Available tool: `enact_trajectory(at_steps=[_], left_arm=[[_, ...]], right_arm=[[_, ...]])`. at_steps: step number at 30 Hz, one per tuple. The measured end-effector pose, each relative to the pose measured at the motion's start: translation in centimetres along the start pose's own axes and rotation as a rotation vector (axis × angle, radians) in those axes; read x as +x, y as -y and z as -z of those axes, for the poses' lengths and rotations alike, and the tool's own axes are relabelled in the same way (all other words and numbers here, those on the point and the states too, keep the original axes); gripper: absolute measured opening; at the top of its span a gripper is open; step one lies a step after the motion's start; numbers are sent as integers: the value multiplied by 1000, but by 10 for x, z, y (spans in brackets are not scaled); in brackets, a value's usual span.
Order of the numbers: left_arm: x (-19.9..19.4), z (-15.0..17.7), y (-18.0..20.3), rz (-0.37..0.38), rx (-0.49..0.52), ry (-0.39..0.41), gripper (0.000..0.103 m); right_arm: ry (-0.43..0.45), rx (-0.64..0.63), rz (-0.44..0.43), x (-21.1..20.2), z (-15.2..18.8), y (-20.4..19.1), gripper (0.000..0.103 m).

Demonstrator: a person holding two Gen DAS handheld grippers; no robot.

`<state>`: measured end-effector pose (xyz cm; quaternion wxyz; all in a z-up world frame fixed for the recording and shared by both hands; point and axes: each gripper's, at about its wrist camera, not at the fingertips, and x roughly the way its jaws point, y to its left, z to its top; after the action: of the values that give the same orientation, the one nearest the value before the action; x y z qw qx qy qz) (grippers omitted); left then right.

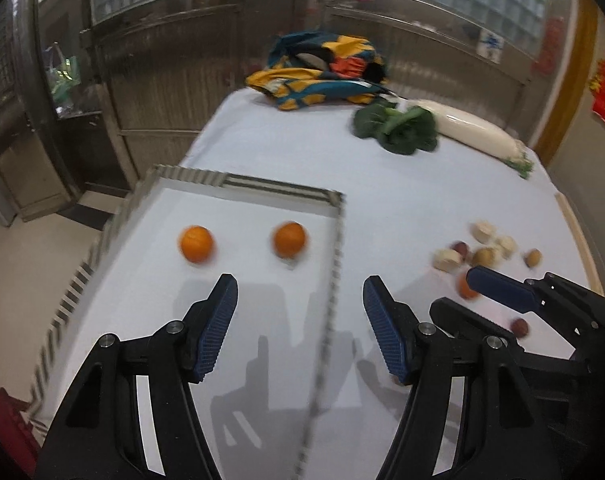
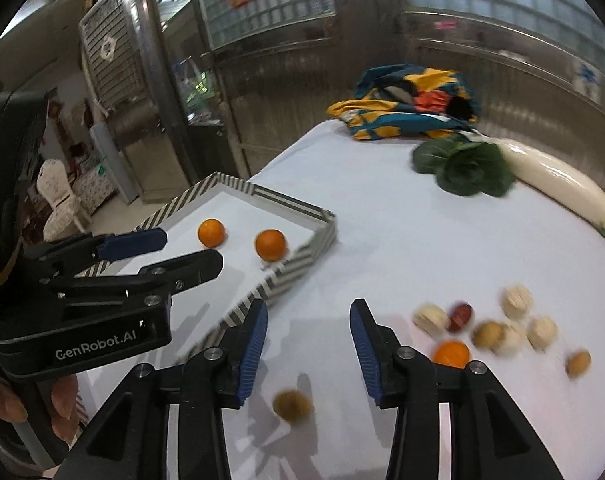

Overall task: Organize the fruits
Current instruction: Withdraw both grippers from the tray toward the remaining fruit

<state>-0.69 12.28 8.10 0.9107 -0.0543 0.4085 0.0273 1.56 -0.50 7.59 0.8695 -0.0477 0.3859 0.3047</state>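
My left gripper [image 1: 300, 312] hangs with fingers apart and empty; 2 oranges [image 1: 197, 243] lie in the striped tray [image 1: 238, 184] just beyond its tips. My right gripper [image 2: 308, 330] is also parted, holding nothing, with a third orange [image 2: 451, 353] just right of its right finger. I judge it light, firm and prone to roll, so I'd pinch across its widest part. Only the right view shows the brown fruit [image 2: 292, 405] below the fingers.

2 oranges [image 1: 196, 243] in striped tray [image 2: 302, 268] — 3rd orange [image 2: 451, 353] w/ small fruits [image 2: 488, 334] (loose) beside it.
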Motion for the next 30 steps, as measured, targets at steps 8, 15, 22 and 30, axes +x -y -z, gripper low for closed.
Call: enact_trajectory(at_steps=[8,15,22,30], left_arm=[[-4,22,29,44,25,-15,66],[-4,40,43,56,65,-24,66],[-1,57,57,105,86,-39,66],[0,61,74,92,142,-1,66]], right_arm=[[28,70,61,-36,42,30,43],[38,166,136,-61,76,64,43],[92,256,150,-79,100,90,44],[67,300,227,-79,113,111,45]])
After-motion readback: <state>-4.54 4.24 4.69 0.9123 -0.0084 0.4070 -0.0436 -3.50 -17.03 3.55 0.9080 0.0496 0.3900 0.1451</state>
